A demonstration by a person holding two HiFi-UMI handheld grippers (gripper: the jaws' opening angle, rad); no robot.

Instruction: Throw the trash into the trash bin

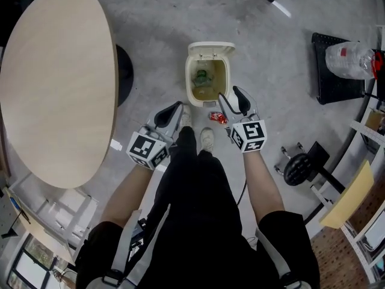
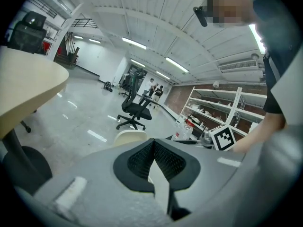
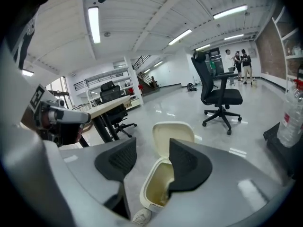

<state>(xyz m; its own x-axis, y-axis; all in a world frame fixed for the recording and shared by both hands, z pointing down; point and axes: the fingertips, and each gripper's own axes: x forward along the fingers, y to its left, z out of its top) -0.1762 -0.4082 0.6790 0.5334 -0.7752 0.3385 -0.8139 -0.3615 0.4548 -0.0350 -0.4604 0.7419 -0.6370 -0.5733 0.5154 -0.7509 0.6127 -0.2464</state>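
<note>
One trash bin stands on the grey floor with its one lid swung up and back, on the side away from the person; the inside is stained ochre, and one green piece of trash lies in it toward the lid side. One red piece of trash shows outside the bin, just beside its near wall; whether it rests on the floor or is in the air cannot be told.

Two grippers are held on the person's side of the bin, each carrying one marker cube. The right gripper is nearest, its tips over the bin's near right corner; its two fingers stand moderately apart with nothing between them, and in the right gripper view the bin's open mouth shows through the gap. The left gripper sits a little back from the bin's near left corner; in the left gripper view its two fingers meet at the tips, closed on nothing that can be seen.

Two pale shoes are near the bin: one just by its near wall beside the left gripper, the other a step farther back. One round tabletop lies well left of the bin; one clear plastic bottle lies well right of it.
</note>
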